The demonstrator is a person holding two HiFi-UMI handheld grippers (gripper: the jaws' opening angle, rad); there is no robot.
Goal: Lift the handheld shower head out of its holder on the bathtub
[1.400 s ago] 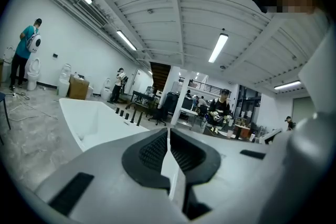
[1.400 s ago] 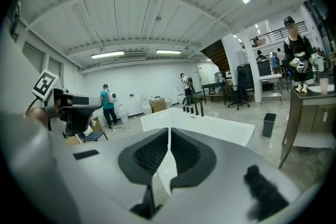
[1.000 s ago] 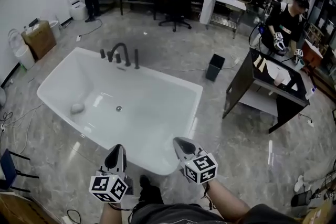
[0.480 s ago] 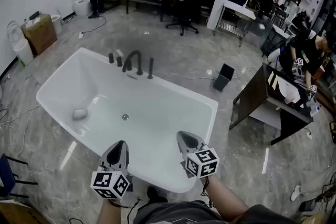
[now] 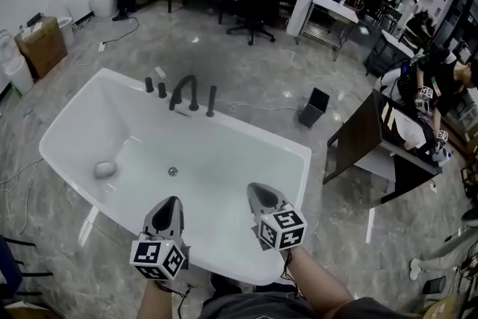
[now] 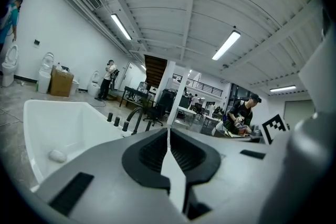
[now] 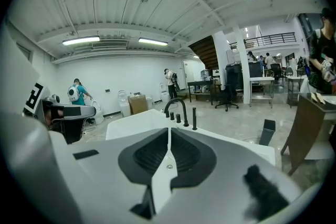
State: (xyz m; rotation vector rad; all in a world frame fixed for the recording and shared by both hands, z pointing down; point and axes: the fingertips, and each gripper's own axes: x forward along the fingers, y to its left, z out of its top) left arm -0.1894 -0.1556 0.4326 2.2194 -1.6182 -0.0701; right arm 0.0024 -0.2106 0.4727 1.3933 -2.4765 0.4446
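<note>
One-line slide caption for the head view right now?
Left hand-held gripper and right hand-held gripper, both shut, near the bathtub; handheld shower head untouched on its far rim.

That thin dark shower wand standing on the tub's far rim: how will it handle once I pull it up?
The shower wand is a slim upright rod, so it is probably rigid and should slide straight up. Its dark, smooth-looking finish may be slippery between the pads. No hose shows; one likely trails below the bathtub rim, so expect some drag.
</note>
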